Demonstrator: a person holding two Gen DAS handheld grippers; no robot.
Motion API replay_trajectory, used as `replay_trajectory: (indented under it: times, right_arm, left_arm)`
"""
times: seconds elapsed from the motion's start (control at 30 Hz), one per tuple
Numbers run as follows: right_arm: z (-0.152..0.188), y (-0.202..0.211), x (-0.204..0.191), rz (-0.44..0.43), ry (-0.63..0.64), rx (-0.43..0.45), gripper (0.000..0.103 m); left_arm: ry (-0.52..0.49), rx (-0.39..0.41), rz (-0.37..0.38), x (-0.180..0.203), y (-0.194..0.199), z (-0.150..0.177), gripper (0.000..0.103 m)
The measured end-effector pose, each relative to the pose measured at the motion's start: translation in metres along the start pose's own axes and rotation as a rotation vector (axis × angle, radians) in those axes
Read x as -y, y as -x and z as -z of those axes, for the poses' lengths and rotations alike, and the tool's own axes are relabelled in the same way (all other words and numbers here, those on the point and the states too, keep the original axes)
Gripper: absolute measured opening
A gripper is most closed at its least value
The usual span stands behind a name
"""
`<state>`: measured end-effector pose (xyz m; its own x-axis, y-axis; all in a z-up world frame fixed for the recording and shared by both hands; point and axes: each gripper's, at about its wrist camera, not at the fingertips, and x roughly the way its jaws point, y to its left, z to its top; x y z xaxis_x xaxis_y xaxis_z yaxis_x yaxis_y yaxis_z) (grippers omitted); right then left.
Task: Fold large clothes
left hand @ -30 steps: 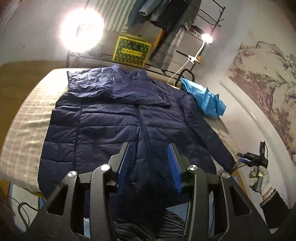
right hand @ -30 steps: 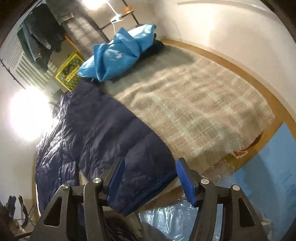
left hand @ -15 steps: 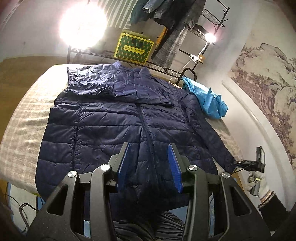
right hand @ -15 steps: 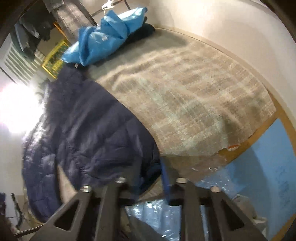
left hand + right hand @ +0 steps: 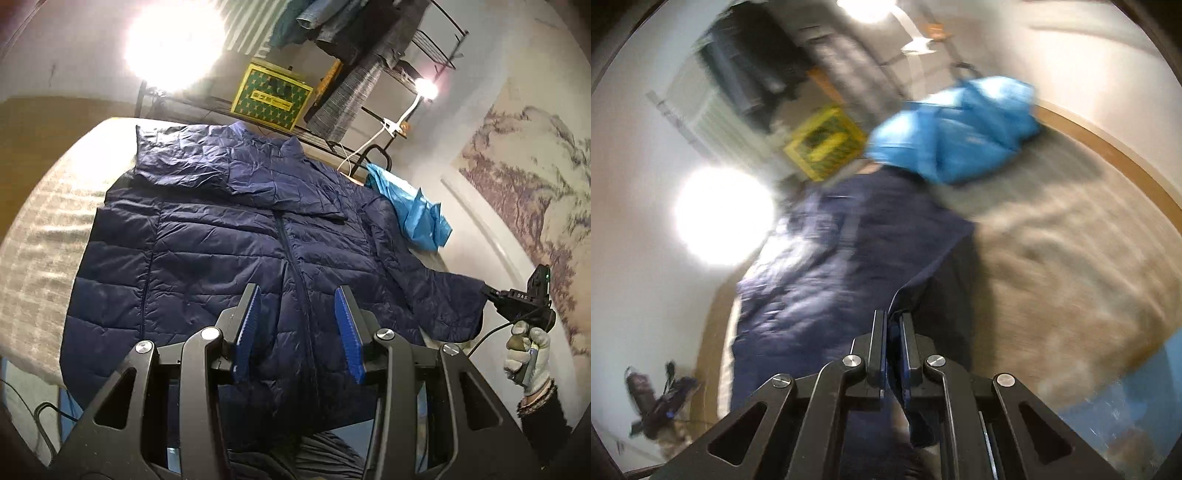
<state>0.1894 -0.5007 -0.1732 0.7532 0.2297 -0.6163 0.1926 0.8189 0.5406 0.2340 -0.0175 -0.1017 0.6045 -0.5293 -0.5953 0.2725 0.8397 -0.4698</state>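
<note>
A large navy puffer jacket (image 5: 221,251) lies front up on a bed with a pale plaid cover (image 5: 33,236). One sleeve is folded across its chest. My left gripper (image 5: 301,317) is open and empty, hovering above the jacket's hem near the zipper. My right gripper (image 5: 894,332) is shut on the cuff of the other sleeve (image 5: 923,288) and holds it lifted off the bed. In the left wrist view that raised sleeve (image 5: 454,302) stretches to the right gripper (image 5: 517,295) at the right. The right wrist view is blurred.
A blue bag (image 5: 417,210) lies on the bed's far right corner, also in the right wrist view (image 5: 956,129). A metal rack with a yellow-green box (image 5: 271,98) and hanging clothes stands behind the bed. A bright lamp (image 5: 173,40) glares. A wall runs along the right.
My right gripper closed on the sleeve cuff and lifted it off the bed. My left gripper moved slightly forward over the jacket and stayed open.
</note>
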Motion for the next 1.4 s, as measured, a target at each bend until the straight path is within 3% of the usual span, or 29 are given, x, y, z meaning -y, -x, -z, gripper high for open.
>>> replay_trajectory:
  times: [0.17,0.37,0.5,0.63,0.7,0.77,0.9,0.97,1.1,1.2,1.4]
  right_arm:
    - [-0.013,-0.038,-0.095,-0.161,0.117,-0.029,0.004]
    - [-0.006,-0.112,-0.192,-0.254,0.250,-0.126,0.004]
    - [0.005,-0.170,-0.231,-0.290,0.288,-0.210,0.004]
    - [0.020,-0.226,-0.250,-0.267,0.322,-0.273,0.005]
    - [0.024,-0.246,-0.250,-0.259,0.322,-0.285,0.012]
    - [0.022,-0.256,-0.247,-0.252,0.315,-0.295,0.039]
    - [0.013,-0.241,-0.226,-0.326,0.264,-0.276,0.043]
    - [0.006,-0.221,-0.216,-0.339,0.266,-0.239,0.053]
    - [0.000,-0.169,-0.177,-0.282,0.306,-0.147,0.054]
    - [0.000,-0.135,-0.145,-0.229,0.309,-0.110,0.055]
    - [0.004,-0.090,-0.080,-0.082,0.256,-0.059,0.057]
  left_arm:
    - [0.083,0.015,0.008,-0.022,0.003,-0.002,0.042]
    - [0.155,0.026,-0.019,-0.048,0.003,-0.004,0.042]
    - [0.186,0.027,-0.047,-0.063,0.002,-0.006,0.042]
    - [0.213,0.024,-0.070,-0.076,-0.001,-0.009,0.042]
    - [0.222,0.019,-0.078,-0.081,-0.004,-0.012,0.042]
    - [0.232,0.013,-0.084,-0.085,-0.009,-0.014,0.042]
    - [0.254,-0.016,-0.053,-0.088,-0.028,-0.018,0.042]
    - [0.258,-0.057,-0.016,-0.084,-0.048,-0.019,0.042]
    - [0.255,-0.144,0.051,-0.068,-0.097,-0.021,0.043]
    - [0.268,-0.207,0.119,-0.053,-0.131,-0.021,0.059]
    - [0.302,-0.294,0.173,-0.027,-0.190,-0.025,0.059]
